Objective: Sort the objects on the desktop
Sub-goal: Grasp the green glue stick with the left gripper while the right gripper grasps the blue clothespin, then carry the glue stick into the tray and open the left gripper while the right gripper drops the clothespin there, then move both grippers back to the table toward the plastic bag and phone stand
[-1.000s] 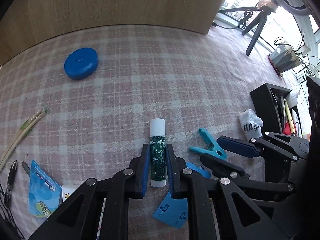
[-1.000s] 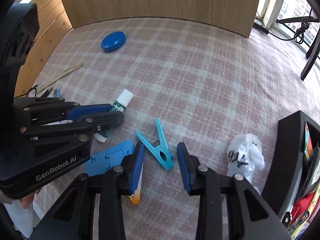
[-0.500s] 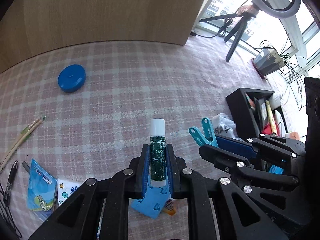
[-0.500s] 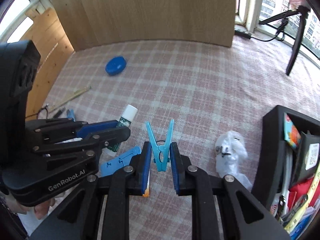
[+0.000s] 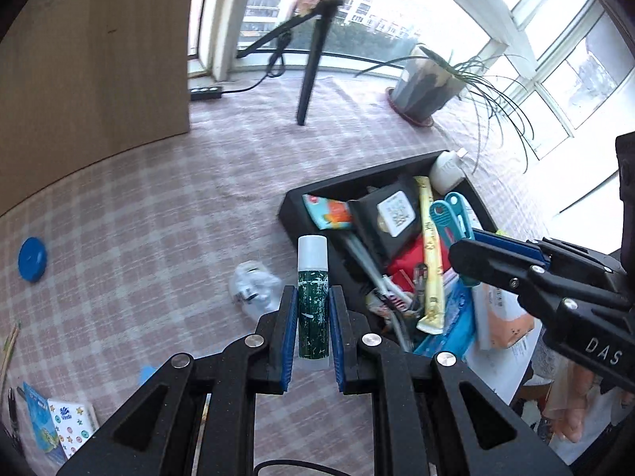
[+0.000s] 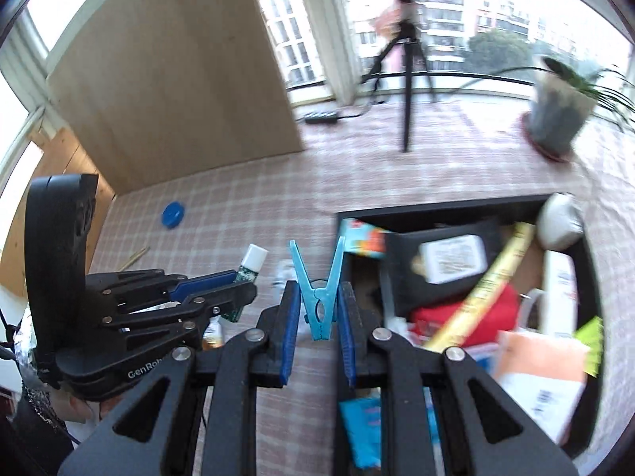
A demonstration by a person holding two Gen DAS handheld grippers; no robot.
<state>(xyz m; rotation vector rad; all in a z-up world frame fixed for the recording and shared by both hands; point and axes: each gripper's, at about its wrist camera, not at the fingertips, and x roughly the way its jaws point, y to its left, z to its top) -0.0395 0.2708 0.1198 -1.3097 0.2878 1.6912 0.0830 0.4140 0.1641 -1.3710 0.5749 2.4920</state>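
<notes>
My left gripper (image 5: 312, 317) is shut on a green glue stick (image 5: 312, 297) with a white cap, held in the air just left of the black storage box (image 5: 357, 188). My right gripper (image 6: 317, 317) is shut on a teal clothes peg (image 6: 317, 297), its legs pointing up, near the box's left wall (image 6: 436, 208). The peg also shows in the left wrist view (image 5: 450, 218), over the box. The left gripper with the glue stick (image 6: 250, 267) shows at the left of the right wrist view. The box holds several packets, cards and tubes.
A crumpled white wrapper (image 5: 256, 287) lies on the checked cloth left of the box. A blue round lid (image 5: 31, 258) sits far left. Booklets (image 5: 59, 428) lie at the near left. A tripod (image 5: 313, 51) and a potted plant (image 5: 428, 87) stand behind. A wooden panel (image 5: 91, 59) stands at back left.
Both grippers have lifted and swung right toward the black box, each carrying its object. The box now fills the right of both views.
</notes>
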